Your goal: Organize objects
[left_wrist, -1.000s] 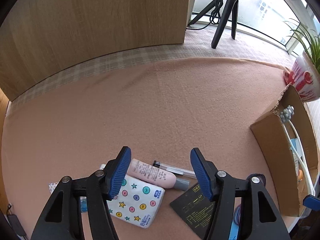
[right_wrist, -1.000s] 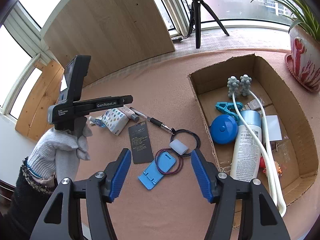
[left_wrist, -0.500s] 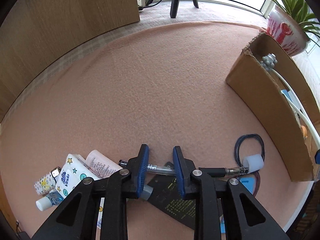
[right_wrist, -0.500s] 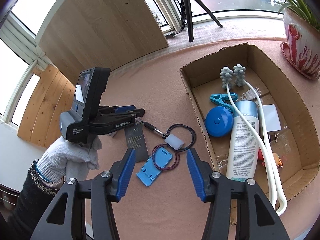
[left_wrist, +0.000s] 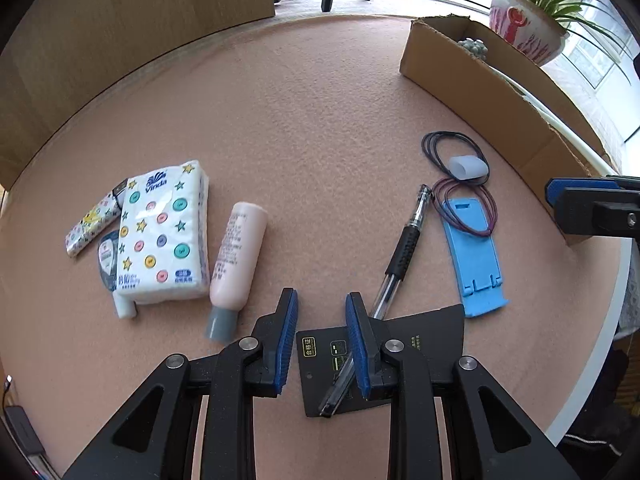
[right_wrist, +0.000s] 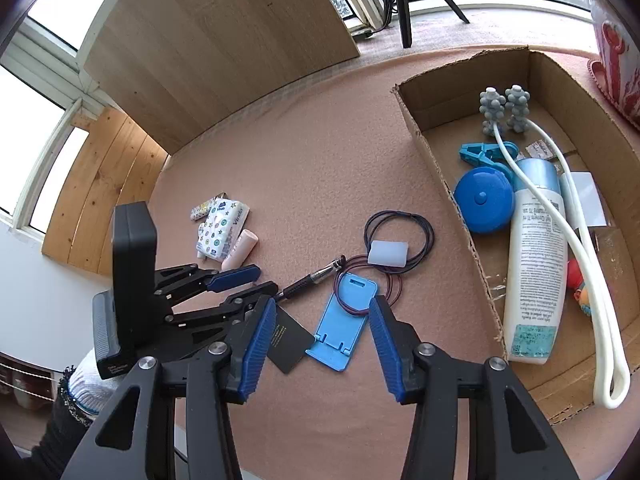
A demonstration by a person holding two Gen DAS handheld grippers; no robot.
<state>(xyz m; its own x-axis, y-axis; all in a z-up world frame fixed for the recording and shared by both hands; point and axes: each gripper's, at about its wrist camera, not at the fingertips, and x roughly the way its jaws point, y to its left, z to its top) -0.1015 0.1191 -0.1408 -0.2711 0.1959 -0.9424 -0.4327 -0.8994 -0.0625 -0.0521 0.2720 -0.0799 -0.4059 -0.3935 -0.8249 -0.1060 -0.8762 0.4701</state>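
Pen is lying near the worktop's front edge, its tail end resting across the black card, tip pointing toward the cardboard box at the worktop's right edge. Left claw is standing narrowly parted over the card; the clear barrel is running under its right pad, and whether the pads are pressing on it cannot be told. Right claw is hovering half open above the blue phone stand, and its jaws have just been closing with nothing gripped between them. Hair ties are draped over the stand's top end and lying close to the pen tip. Risks from here: the smooth round barrel is likely to roll or pivot out of an off-centre pinch; the thin card may be getting caught and lifted with it; the ties may be dragging along when the stand is being raised; both claws are working close together and may collide.
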